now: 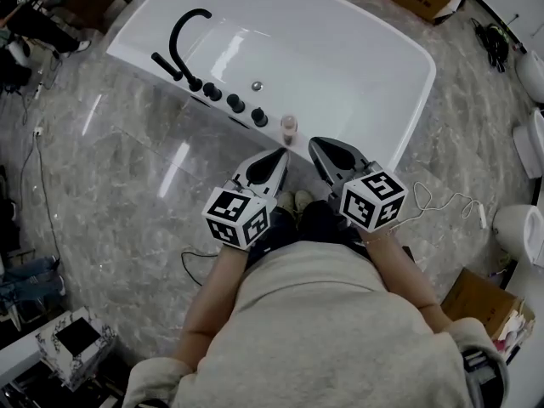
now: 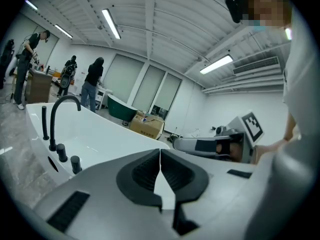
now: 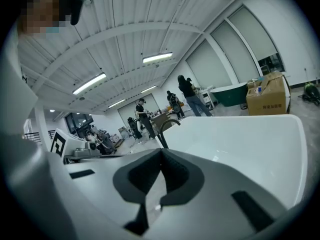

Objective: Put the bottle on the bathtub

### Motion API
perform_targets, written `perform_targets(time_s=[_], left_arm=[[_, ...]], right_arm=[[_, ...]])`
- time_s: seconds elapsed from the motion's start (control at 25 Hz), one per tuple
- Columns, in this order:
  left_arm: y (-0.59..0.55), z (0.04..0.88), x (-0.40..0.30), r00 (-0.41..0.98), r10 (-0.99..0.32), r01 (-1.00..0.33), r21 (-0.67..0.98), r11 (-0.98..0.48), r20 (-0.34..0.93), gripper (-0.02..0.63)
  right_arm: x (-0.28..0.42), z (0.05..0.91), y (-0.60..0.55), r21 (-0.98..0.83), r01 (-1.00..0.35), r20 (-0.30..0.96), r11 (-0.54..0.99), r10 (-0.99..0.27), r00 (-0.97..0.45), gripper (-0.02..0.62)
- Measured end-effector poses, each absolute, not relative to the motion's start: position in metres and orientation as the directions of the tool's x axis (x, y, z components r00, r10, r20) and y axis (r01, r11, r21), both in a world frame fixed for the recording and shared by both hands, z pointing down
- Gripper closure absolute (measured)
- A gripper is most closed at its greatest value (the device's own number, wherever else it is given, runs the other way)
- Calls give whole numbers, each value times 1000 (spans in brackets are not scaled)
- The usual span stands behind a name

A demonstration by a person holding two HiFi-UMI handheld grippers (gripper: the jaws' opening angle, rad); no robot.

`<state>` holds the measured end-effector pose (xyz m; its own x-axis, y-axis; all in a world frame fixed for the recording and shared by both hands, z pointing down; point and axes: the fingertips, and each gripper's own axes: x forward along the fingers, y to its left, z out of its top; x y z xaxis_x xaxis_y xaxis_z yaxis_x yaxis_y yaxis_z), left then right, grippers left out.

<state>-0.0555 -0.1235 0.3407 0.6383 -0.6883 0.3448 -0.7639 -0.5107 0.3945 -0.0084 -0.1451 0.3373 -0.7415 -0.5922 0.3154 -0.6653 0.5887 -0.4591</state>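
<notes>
– Two tongs: state?
– Left tongs [image 2: 160, 156] and right tongs [image 3: 161, 154] are both closed, with nothing between them.
– One bottle: where?
– Bottle [image 1: 288, 127] stands upright, long axis vertical, on the bathtub [image 1: 412, 109] rim at frame centre. Black knobs [image 1: 235, 103] and faucet [image 1: 183, 36] lie to its upper left, the tong tips just below.

Grey marble floor [image 1: 119, 185], white bathtub [image 1: 422, 79], bottle [image 1: 288, 128] on rim
</notes>
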Motion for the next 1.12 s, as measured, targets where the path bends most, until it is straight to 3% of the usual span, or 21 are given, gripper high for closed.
perform_targets(time_s=[0.2,1.12], left_arm=[[-124,353,-61,605,-686,-790,412,-454,404,595],[-122,352,-66,588,-681,-802,427,-418,436,597]], right_arm=[[-17,328,-137,-463,-634,303,620,-561,-770,597],[-26,324,-129,-505,-603,280,618,-544,-791,597]])
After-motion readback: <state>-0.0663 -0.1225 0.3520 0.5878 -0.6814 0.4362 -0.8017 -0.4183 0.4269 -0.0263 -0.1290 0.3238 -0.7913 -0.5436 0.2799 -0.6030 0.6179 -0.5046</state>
